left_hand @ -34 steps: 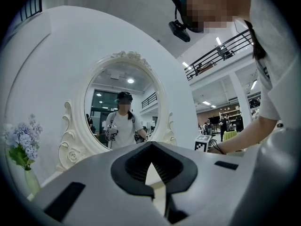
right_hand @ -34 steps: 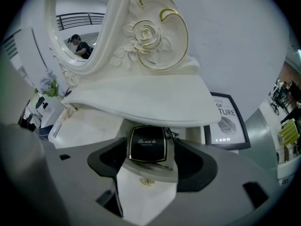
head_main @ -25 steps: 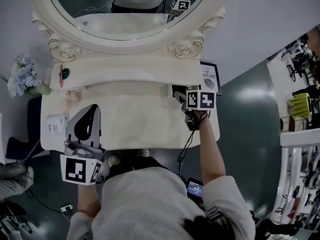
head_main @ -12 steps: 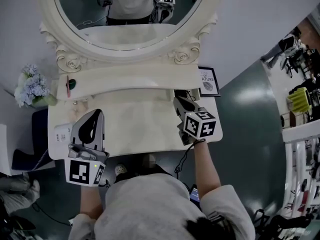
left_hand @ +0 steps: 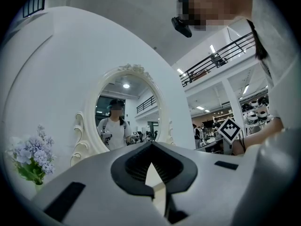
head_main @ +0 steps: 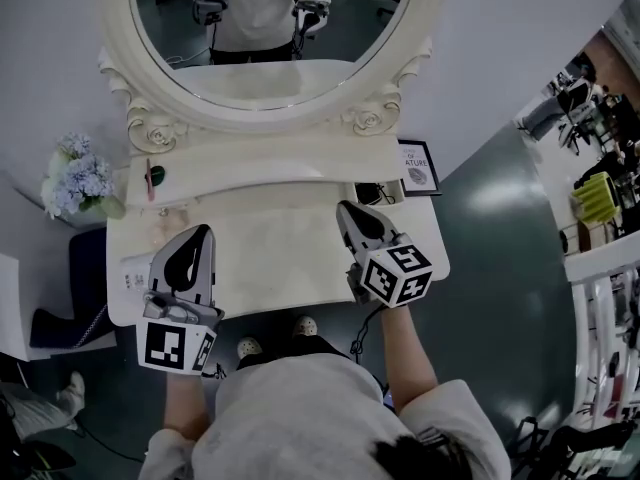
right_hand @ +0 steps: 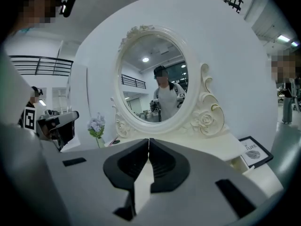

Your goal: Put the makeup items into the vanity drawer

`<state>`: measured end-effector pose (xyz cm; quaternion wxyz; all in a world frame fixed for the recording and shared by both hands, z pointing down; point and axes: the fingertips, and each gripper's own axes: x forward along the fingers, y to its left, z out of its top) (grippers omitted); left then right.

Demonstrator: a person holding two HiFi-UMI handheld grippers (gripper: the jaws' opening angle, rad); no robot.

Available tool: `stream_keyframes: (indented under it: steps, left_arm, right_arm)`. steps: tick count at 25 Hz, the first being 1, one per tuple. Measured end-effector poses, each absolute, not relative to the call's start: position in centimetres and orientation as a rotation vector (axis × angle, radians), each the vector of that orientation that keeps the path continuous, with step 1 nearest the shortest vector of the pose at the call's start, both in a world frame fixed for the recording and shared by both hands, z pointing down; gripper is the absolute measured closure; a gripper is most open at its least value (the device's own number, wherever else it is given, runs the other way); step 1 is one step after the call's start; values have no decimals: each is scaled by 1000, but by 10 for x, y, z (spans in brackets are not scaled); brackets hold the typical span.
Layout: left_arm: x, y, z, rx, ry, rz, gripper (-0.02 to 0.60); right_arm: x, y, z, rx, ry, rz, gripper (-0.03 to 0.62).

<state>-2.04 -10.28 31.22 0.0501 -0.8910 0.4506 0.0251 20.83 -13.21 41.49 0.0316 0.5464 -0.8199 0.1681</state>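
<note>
The white vanity (head_main: 270, 258) stands under its oval mirror (head_main: 270, 28). On the shelf's left end lie a red stick (head_main: 150, 180) and a dark round item (head_main: 158, 177). At the right end, below the shelf, a small drawer (head_main: 372, 194) stands open and looks dark inside; its front also shows low at the right in the right gripper view (right_hand: 241, 162). My right gripper (head_main: 346, 208) (right_hand: 149, 140) hangs above the tabletop just in front of that drawer, shut and empty. Over the table's left front my left gripper (head_main: 199, 231) (left_hand: 150, 148) is held level, shut too, with nothing in it.
A vase of pale blue flowers (head_main: 75, 178) stands left of the vanity. A framed print (head_main: 417, 165) leans at the right end. A white card or box (head_main: 133, 271) lies at the table's left edge. Grey floor surrounds the vanity, with shelving (head_main: 600, 218) far right.
My right gripper has pulled back from the drawer towards the person and risen. The left gripper has shifted slightly forward. The whole view has shifted as the head moved.
</note>
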Motion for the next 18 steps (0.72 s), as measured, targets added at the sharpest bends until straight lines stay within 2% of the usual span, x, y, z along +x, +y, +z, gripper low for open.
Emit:
stream_keyframes:
  steps: [8,18]
  left_arm:
    - [-36,-98,305,-2713,1340,91,575]
    - [-48,-90,292,-2710,1304,124,575]
  right_arm:
    - [160,-113,378,1629,-2578,287,571]
    - [117,-93,337,1582,-2704,188,571]
